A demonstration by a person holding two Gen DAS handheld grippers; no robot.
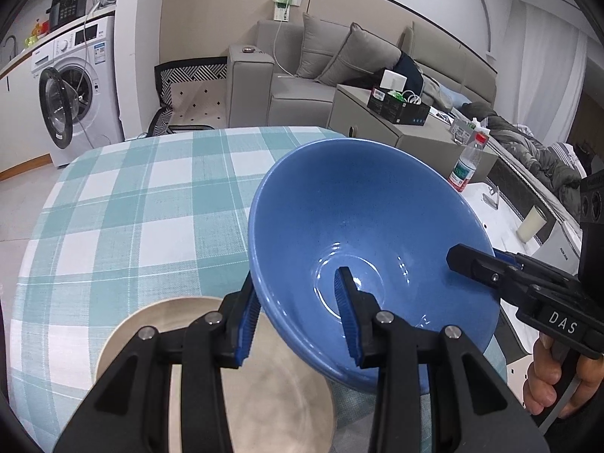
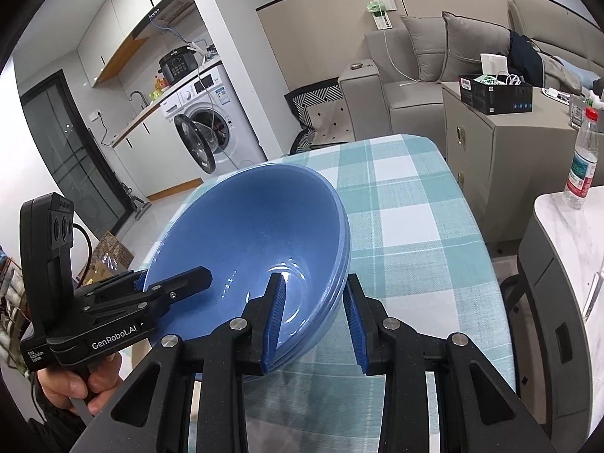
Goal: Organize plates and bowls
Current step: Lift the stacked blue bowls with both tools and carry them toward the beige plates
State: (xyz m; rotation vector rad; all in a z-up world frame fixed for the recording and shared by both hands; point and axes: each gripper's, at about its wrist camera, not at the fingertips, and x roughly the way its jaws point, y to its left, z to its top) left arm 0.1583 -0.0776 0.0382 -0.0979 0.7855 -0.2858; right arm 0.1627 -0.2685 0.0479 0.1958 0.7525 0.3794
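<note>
A stack of blue bowls (image 1: 362,226) (image 2: 245,234) hangs tilted over the teal checked tablecloth (image 1: 132,204), held from two sides. My left gripper (image 1: 298,321) is shut on the near left wall, one finger inside and one outside. My right gripper (image 2: 315,321) is shut on the opposite wall in the same way. Each wrist view shows the other gripper at the rim: the right gripper (image 1: 479,260) and the left gripper (image 2: 170,279). A beige plate (image 1: 211,377) lies on the table under my left gripper, partly hidden by it and by the bowls.
A water bottle (image 2: 581,158) stands on a white side table (image 2: 566,234) to the right. A grey cabinet (image 2: 498,143) with a black box sits past the table's far edge, with a sofa (image 1: 302,87) behind it. A washing machine (image 1: 75,87) stands at the far left.
</note>
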